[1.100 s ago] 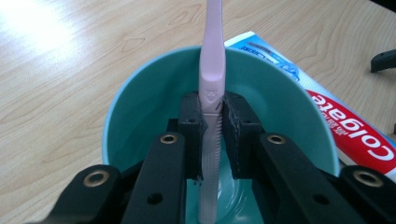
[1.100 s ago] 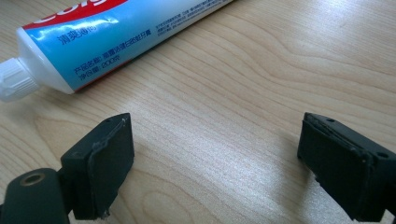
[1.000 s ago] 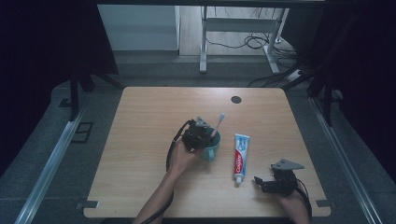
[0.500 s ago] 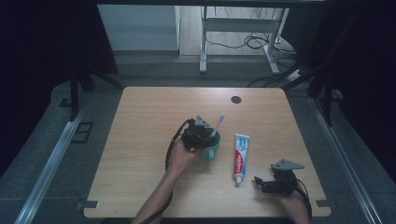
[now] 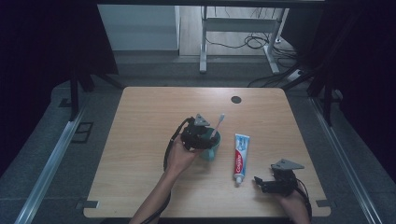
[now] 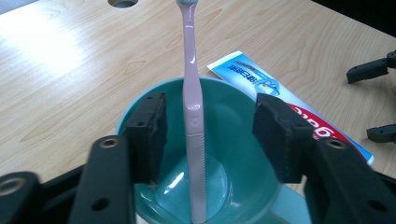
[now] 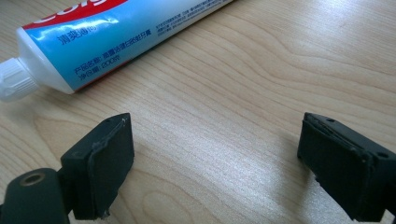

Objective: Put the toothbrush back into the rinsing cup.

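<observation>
Wooden desk (image 5: 140,121), dark room; pink toothbrush (image 6: 194,107) stands in teal cup (image 6: 233,112) at mid-desk, placement judged done; left gripper (image 6: 210,135) jaws have just been opening, astride it, no contact; withdrawal left; toothpaste tube (image 5: 240,156) just beside; right gripper (image 7: 215,158) spread, empty.
</observation>
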`<action>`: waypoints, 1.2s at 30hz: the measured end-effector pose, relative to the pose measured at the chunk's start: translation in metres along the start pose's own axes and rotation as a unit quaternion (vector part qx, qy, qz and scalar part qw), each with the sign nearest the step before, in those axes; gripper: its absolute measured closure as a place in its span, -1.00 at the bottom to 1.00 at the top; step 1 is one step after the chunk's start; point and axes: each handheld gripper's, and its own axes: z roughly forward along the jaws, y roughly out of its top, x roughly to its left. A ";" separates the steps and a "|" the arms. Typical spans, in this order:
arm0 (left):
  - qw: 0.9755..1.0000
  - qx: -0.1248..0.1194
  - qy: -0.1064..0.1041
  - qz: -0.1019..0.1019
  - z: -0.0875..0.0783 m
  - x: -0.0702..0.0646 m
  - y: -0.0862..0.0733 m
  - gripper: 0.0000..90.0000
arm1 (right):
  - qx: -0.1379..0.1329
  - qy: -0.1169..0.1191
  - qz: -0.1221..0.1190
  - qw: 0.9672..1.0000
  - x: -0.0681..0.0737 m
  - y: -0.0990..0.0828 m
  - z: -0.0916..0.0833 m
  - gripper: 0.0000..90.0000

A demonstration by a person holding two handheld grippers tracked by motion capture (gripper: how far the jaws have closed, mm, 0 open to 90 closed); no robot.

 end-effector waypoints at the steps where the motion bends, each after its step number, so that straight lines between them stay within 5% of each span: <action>1: 1.000 -0.001 -0.002 0.000 -0.001 0.000 0.000 -0.11 | 0.000 0.000 0.000 1.000 0.000 0.000 0.000 -0.77; 14: 1.000 0.000 -0.004 -0.016 -0.019 0.001 0.005 -0.64 | 0.000 0.000 0.000 1.000 0.000 0.000 0.000 -0.77; 36: 1.000 0.000 -0.008 -0.003 -0.043 0.007 -0.011 -0.94 | 0.000 -0.001 0.000 1.000 0.000 0.000 0.000 -0.77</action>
